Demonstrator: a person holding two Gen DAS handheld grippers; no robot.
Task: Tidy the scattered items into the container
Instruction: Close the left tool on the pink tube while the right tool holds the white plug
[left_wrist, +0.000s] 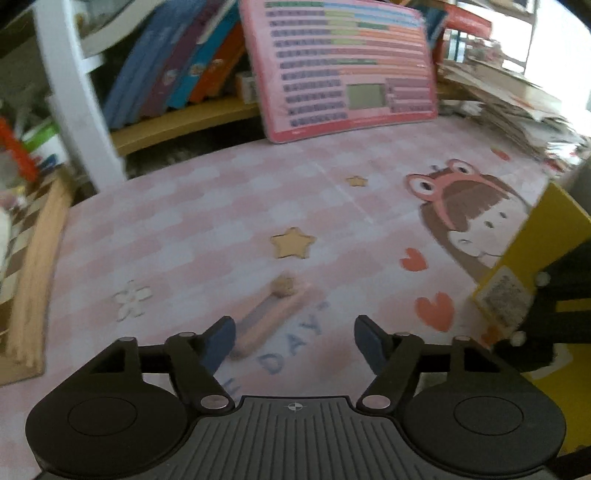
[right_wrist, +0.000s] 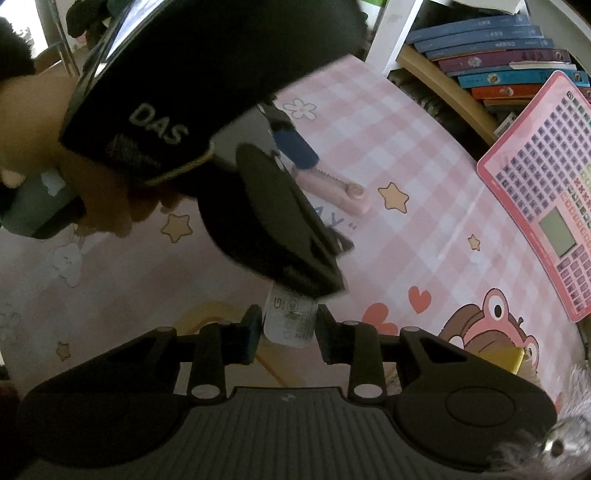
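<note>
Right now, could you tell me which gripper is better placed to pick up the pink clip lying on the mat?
Left. The left gripper is open and empty, with the pink clip just ahead of its fingertips. The right gripper already has a white packet between its fingers.

A pink clip (left_wrist: 271, 317), long and flat with a round tan knob at its far end and a toothed edge, lies flat on the mat, running from seven toward one o'clock. A small white packet (right_wrist: 290, 324) with printed marks stands upright at six o'clock in the right wrist view, its top hidden.
</note>
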